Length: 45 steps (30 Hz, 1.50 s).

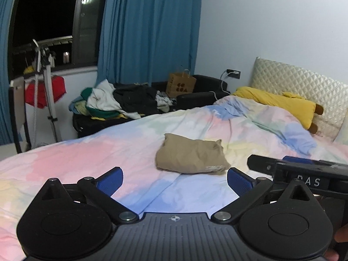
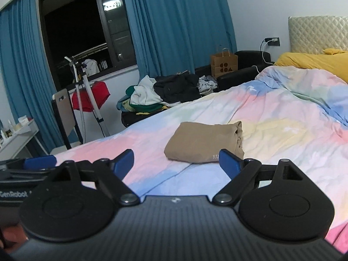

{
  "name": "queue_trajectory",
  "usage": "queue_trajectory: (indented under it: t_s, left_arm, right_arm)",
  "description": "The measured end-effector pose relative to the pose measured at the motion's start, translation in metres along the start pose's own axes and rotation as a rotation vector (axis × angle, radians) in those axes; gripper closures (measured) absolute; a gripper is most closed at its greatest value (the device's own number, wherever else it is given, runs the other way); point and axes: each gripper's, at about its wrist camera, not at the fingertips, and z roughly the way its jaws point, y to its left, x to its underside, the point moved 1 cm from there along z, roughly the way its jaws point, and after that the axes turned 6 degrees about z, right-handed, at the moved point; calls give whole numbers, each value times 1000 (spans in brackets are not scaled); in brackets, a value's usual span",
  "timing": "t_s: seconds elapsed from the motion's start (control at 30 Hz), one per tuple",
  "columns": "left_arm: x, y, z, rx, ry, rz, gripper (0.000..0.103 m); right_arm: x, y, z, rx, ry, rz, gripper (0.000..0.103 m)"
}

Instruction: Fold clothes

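Note:
A tan garment (image 1: 190, 155) lies folded into a compact rectangle on the pastel bedspread (image 1: 91, 158); the right wrist view shows the same folded garment (image 2: 203, 142) with its loose edges at its right end. My left gripper (image 1: 175, 179) hovers above the bed, short of the garment, its blue fingers wide open and empty. My right gripper (image 2: 176, 163) is held the same way, open with nothing between its fingers. In the left wrist view the right gripper (image 1: 298, 167) shows at the right edge. The left gripper (image 2: 32, 163) shows at the left edge of the right wrist view.
A heap of unfolded clothes (image 1: 121, 101) lies on a black sofa (image 1: 202, 95) past the bed's far side, beside a brown paper bag (image 1: 179, 84). A yellow pillow (image 1: 280, 104) leans at the quilted headboard (image 1: 298, 80). A garment steamer stand (image 1: 46, 82) is by the window.

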Motion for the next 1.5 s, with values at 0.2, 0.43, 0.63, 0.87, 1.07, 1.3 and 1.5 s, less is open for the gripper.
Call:
queue_trajectory:
  t_s: [0.2, 0.43, 0.63, 0.87, 1.07, 1.3, 1.5]
  left_arm:
    - [22, 1, -1, -31, -36, 10, 1]
    - [39, 4, 2, -64, -62, 33, 1]
    - [52, 11, 5, -77, -61, 35, 0]
    - [59, 27, 5, -111, -49, -3, 1]
    - [60, 31, 0, -122, -52, -8, 1]
    - [62, 34, 1, -118, -21, -21, 0]
    - [67, 41, 15, -113, 88, -50, 0]
  right_arm:
    - [24, 11, -5, 44, -65, -74, 16]
    - [40, 18, 5, 79, -97, -132, 16]
    - [56, 11, 16, 106, -102, -114, 17]
    - [58, 9, 20, 121, -91, -101, 17]
    - [61, 12, 17, 122, -99, -124, 16]
    - [61, 16, 22, 121, -60, -139, 16]
    - [60, 15, 29, 119, -6, -129, 16]
